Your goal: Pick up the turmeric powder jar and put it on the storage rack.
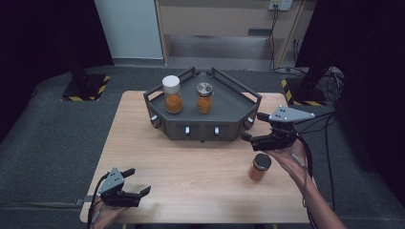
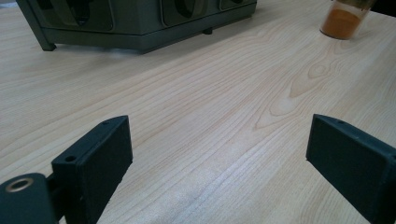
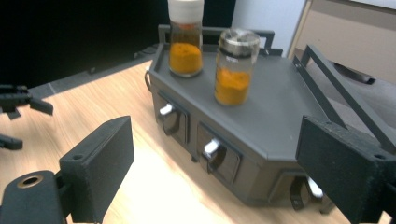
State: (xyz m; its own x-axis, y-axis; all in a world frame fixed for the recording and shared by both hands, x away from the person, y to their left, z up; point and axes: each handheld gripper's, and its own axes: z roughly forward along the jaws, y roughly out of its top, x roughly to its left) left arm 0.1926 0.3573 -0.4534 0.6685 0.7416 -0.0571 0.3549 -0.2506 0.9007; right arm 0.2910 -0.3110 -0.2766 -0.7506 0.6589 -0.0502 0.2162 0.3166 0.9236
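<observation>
A dark grey tray-topped stand (image 1: 229, 114) with small drawers sits at the back middle of the wooden table (image 1: 143, 143). On it stand a white-lidded jar (image 1: 172, 94) and a silver-lidded jar (image 1: 204, 98), both holding orange powder. A third, black-lidded jar (image 1: 260, 167) stands on the table at the right front. My right gripper (image 1: 253, 126) is open beside the stand's right front corner, just behind that jar. In the right gripper view, its jaws (image 3: 215, 140) face the stand (image 3: 275, 107) and both jars (image 3: 186, 42) (image 3: 236, 67). My left gripper (image 1: 138, 181) is open and empty near the front left edge.
In the left gripper view, bare wood lies between the jaws of the left gripper (image 2: 219, 149), with the stand's base (image 2: 140, 23) and the black-lidded jar (image 2: 343, 21) far off. Dark carpet surrounds the table. Stands with hazard-striped bases (image 1: 86, 88) flank the back.
</observation>
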